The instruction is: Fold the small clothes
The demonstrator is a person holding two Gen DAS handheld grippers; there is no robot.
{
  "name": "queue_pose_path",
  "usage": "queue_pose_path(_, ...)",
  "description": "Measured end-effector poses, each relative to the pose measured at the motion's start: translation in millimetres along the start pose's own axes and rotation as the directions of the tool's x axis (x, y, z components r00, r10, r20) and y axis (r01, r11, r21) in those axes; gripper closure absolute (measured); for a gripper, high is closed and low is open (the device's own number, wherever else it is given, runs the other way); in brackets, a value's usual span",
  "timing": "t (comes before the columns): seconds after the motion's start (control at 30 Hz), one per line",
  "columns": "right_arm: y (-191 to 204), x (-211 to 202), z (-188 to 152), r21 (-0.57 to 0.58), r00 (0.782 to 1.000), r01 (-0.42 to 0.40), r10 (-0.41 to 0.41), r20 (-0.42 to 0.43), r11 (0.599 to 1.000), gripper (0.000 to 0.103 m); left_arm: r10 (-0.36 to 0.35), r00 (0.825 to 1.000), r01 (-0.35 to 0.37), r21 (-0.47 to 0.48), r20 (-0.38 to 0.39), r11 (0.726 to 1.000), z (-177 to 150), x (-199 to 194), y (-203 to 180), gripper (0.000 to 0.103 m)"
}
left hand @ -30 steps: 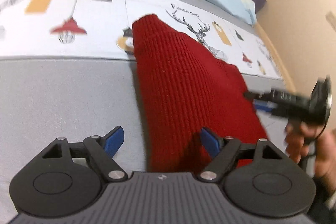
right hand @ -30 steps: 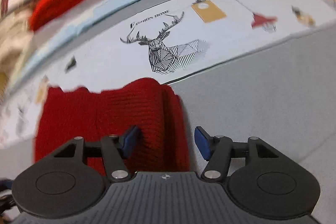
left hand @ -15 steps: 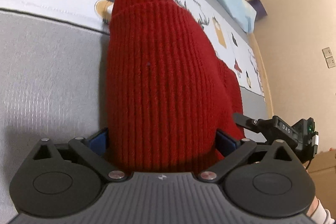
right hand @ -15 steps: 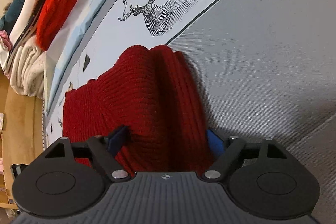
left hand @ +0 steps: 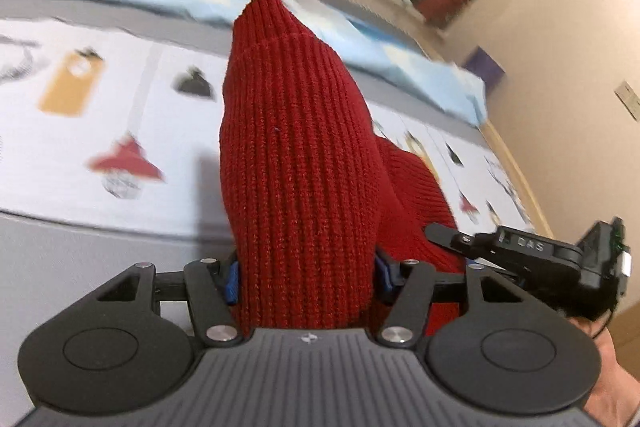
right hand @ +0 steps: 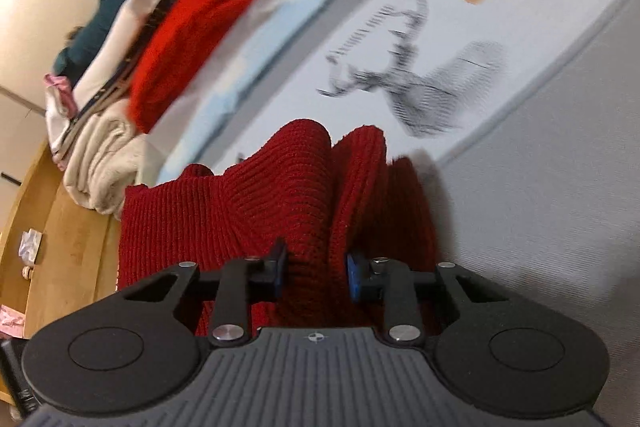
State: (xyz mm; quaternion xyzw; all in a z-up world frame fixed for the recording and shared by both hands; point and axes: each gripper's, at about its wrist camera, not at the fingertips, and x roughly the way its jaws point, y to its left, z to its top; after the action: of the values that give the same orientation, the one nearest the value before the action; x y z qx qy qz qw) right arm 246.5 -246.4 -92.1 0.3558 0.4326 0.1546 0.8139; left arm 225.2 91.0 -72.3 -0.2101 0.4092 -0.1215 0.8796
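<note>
Clearly the red knit garment (left hand: 296, 163) lay on the bed's printed cover (left hand: 80, 131), its near edge bunched up and raised toward both cameras. At one end the left claw (left hand: 306, 277) was closing, its blue pads (left hand: 231, 281) pressed against a thick roll of the knit. At the other end the right claw (right hand: 316, 273) was closing on a narrower fold (right hand: 312, 211). Beyond, a stack of folded clothes (right hand: 160, 43) sat at the bed's far edge, blurred.
</note>
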Motion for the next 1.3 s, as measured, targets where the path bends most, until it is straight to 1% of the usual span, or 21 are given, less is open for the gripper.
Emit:
queue_pose_path(0.17, 43, 29, -8, -0.089, 0.998, -0.030, 0.035, 0.055, 0.996, 0.074, 0.078, 0.997, -0.078, -0.097, -0.005, 0.992, 11, -11, 43, 0.031)
queue_pose_path(0.23, 51, 40, -12, -0.123, 0.999, -0.005, 0.010, 0.046, 0.992, 0.074, 0.123, 0.992, -0.123, -0.123, -0.005, 0.985, 13, -17, 54, 0.033)
queue_pose_path(0.33, 53, 59, -12, -0.167, 0.994, 0.105, -0.105, 0.009, 0.980, 0.075, 0.131, 0.990, -0.127, -0.072, 0.051, 0.989, 17, -35, 54, 0.033)
queue_pose_path(0.43, 53, 63, -13, -0.196, 0.986, 0.164, -0.165, 0.014, 0.967, 0.075, 0.060, 0.998, -0.061, -0.014, -0.014, 0.998, 10, -37, 51, 0.036)
queue_pose_path(0.5, 55, 65, -14, -0.203, 0.984, 0.174, -0.176, 0.011, 0.964, 0.074, 0.091, 0.990, -0.088, 0.034, -0.104, 0.996, -2, -24, 47, 0.040)
queue_pose_path(0.57, 59, 63, -19, -0.209, 0.981, 0.192, -0.192, 0.021, 0.959, 0.070, 0.171, 0.979, -0.160, 0.097, -0.115, 0.982, -11, -14, 44, 0.035)
queue_pose_path(0.6, 62, 61, -20, -0.226, 0.978, 0.206, -0.204, 0.034, 0.952, 0.065, 0.172, 0.979, -0.162, 0.091, -0.108, 0.983, -12, -15, 44, 0.036)
queue_pose_path(0.67, 68, 53, -24, -0.236, 0.976, 0.218, -0.210, 0.056, 0.947, 0.061, 0.155, 0.984, -0.150, 0.061, -0.088, 0.987, -11, -27, 44, 0.044)
queue_pose_path(0.73, 78, 42, -26, -0.266, 0.974, 0.228, -0.215, 0.076, 0.937, 0.054, 0.131, 0.990, -0.126, 0.093, -0.052, 0.988, -10, -41, 36, 0.046)
queue_pose_path(0.8, 86, 29, -29, -0.315, 0.984, 0.175, -0.166, 0.057, 0.933, 0.053, 0.115, 0.992, -0.107, 0.147, -0.046, 0.983, -13, -46, 25, 0.046)
queue_pose_path(0.87, 94, 23, -34, -0.366, 0.993, 0.108, -0.119, -0.006, 0.924, 0.050, 0.170, 0.979, -0.146, 0.190, -0.116, 0.971, -21, -32, 23, 0.046)
queue_pose_path(0.9, 96, 24, -38, -0.403, 0.991, 0.097, -0.125, -0.042, 0.910, 0.049, 0.233, 0.961, -0.197, 0.227, -0.146, 0.954, -27, -22, 23, 0.039)
queue_pose_path(0.93, 96, 29, -42, -0.444, 0.982, 0.127, -0.175, -0.069, 0.887, 0.049, 0.276, 0.947, -0.229, 0.253, -0.168, 0.940, -30, -15, 22, 0.027)
queue_pose_path(0.97, 93, 37, -47, -0.491, 0.960, 0.192, -0.265, -0.085, 0.850, 0.048, 0.299, 0.935, -0.247, 0.255, -0.190, 0.935, -33, -12, 22, 0.022)
queue_pose_path(1.0, 86, 43, -52, -0.518, 0.933, 0.251, -0.347, -0.096, 0.818, 0.042, 0.312, 0.932, -0.265, 0.243, -0.183, 0.933, -33, -15, 19, 0.022)
queue_pose_path(1.03, 80, 45, -53, -0.509, 0.920, 0.277, -0.378, -0.105, 0.815, 0.043, 0.328, 0.932, -0.285, 0.245, -0.156, 0.927, -33, -22, 12, 0.023)
queue_pose_path(1.07, 78, 42, -51, -0.489, 0.918, 0.286, -0.382, -0.107, 0.824, 0.043, 0.338, 0.934, -0.300, 0.263, -0.114, 0.917, -33, -31, 3, 0.022)
queue_pose_path(1.1, 80, 36, -50, -0.480, 0.921, 0.290, -0.377, -0.094, 0.828, 0.043, 0.330, 0.942, -0.299, 0.291, -0.061, 0.909, -33, -43, -8, 0.021)
queue_pose_path(1.17, 93, 17, -50, -0.515, 0.933, 0.298, -0.360, -0.022, 0.804, 0.043, 0.306, 0.952, -0.296, 0.340, 0.027, 0.893, -34, -66, -27, 0.016)
queue_pose_path(1.23, 109, -7, -54, -0.556, 0.939, 0.317, -0.338, 0.068, 0.768, 0.042, 0.324, 0.940, -0.339, 0.360, 0.102, 0.869, -35, -86, -43, 0.016)
queue_pose_path(1.3, 121, -35, -59, -0.558, 0.946, 0.318, -0.297, 0.131, 0.767, 0.034, 0.348, 0.922, -0.388, 0.358, 0.172, 0.849, -40, -108, -58, 0.015)
